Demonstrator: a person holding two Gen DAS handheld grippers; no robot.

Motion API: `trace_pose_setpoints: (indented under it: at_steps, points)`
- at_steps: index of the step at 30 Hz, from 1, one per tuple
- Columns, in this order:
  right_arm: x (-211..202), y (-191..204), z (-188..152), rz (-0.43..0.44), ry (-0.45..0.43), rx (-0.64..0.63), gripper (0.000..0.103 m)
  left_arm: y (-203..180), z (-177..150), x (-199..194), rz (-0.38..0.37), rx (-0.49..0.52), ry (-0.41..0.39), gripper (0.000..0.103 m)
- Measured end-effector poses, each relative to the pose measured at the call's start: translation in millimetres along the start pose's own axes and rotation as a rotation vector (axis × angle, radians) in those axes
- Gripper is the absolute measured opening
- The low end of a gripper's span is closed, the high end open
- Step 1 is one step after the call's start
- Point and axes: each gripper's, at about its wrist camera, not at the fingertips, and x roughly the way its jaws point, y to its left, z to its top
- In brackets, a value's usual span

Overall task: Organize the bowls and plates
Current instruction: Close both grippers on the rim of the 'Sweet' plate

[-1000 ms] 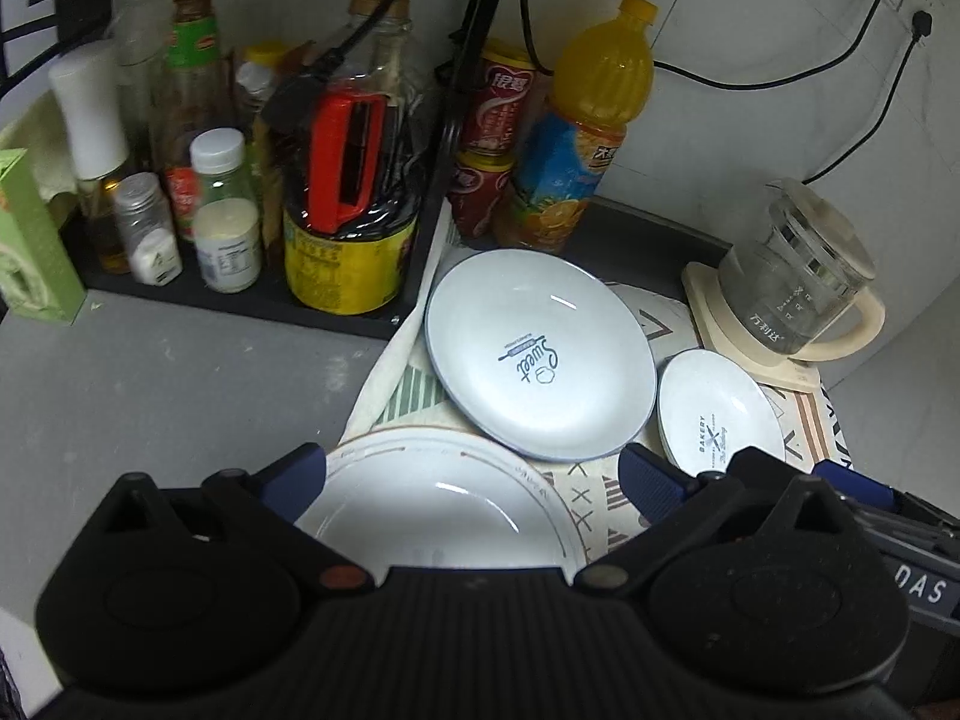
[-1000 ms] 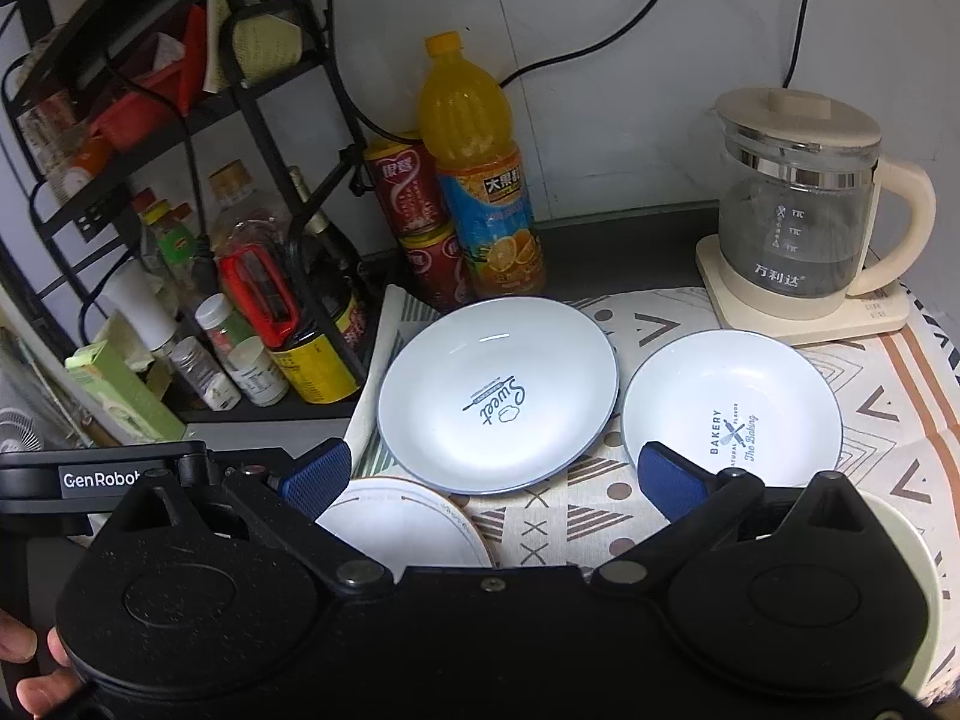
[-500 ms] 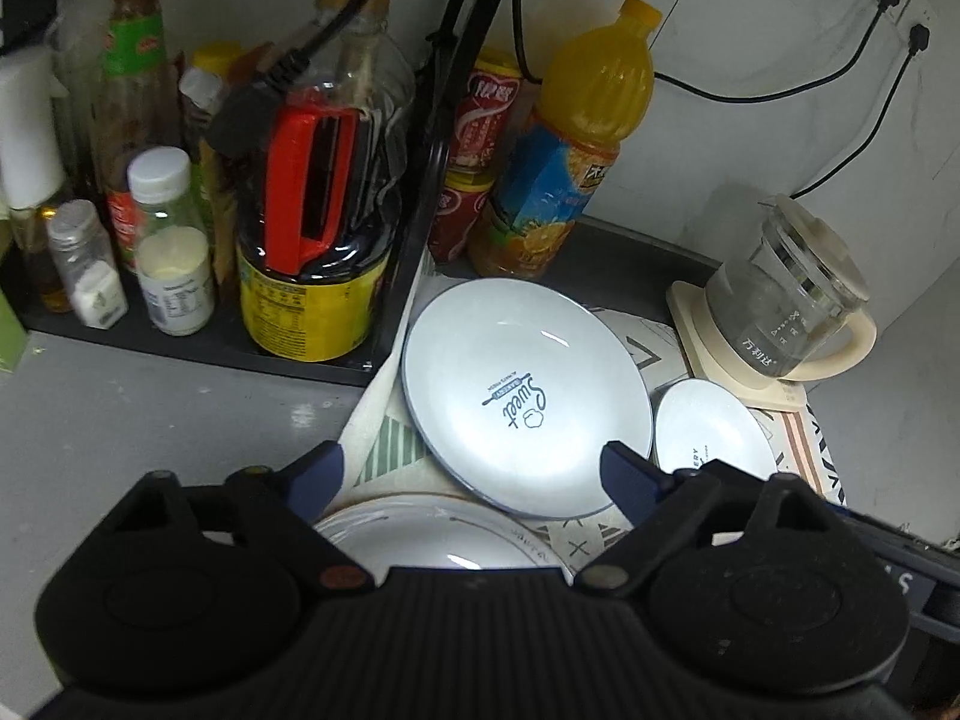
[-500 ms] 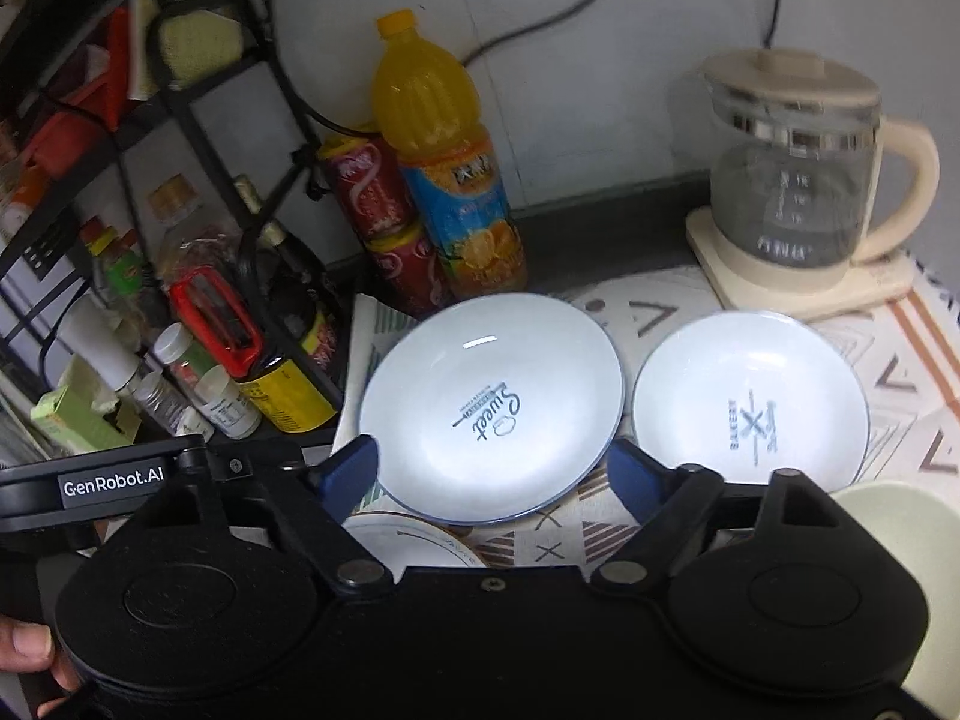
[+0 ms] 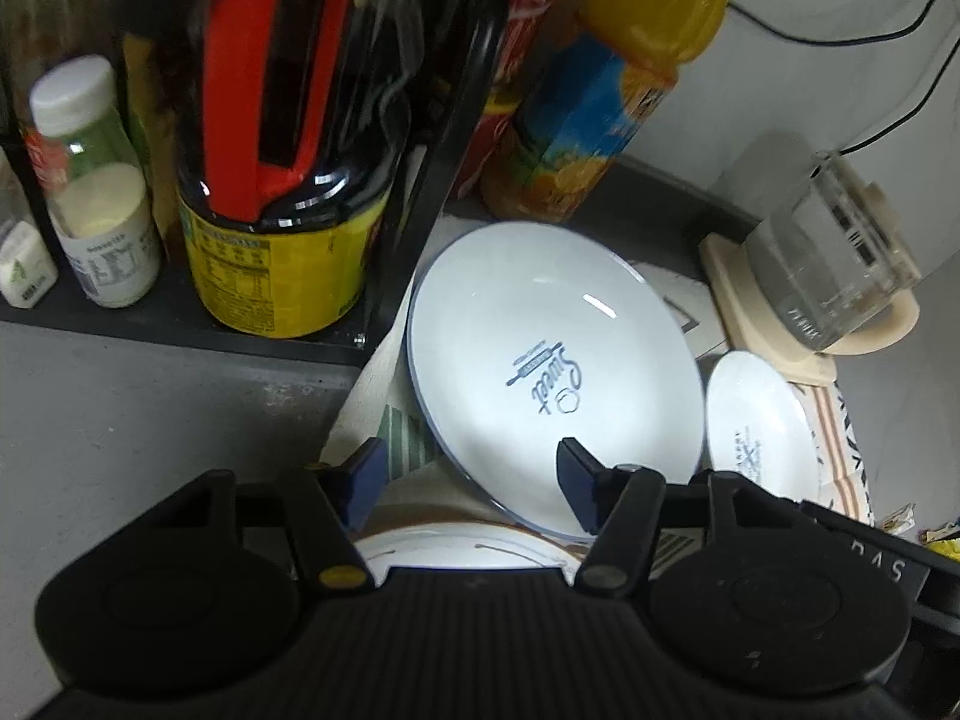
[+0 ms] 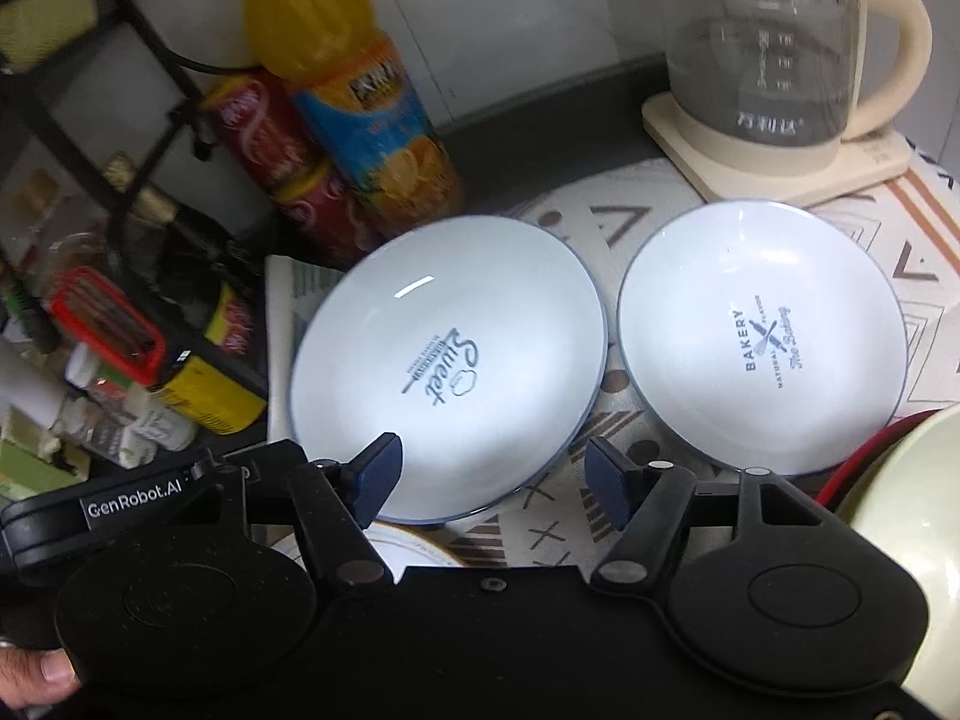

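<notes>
Fingers (image 5: 366,468) apart, both grippers empty, over Sweet plate (image 6: 447,384)

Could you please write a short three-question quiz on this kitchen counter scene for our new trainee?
1. True or false: the left gripper is shut on the Sweet plate.
2. Which word is printed on the plate nearest the glass kettle? A) Sweet B) Bakery C) Coffee
3. Fill in: the two printed plates lie on a patterned ____.

Key
1. False: both grippers are open and hold nothing; the right gripper also hangs open over the Sweet plate's near rim.
2. B
3. cloth
</notes>
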Motion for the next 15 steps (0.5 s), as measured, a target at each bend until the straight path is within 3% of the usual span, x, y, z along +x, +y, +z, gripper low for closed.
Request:
trace_pose_setpoints:
  at_steps: [9,15]
  points:
    - [31.1,-2.0,-0.2,-0.055,0.057,0.057,0.059,2.2,0.5,33.9,0.015,0.038,0.058,0.051]
    - [50.2,-2.9,2.7,-0.065,0.092,0.065,0.043,5.3,1.5,49.6,-0.009,0.031,0.083,0.041]
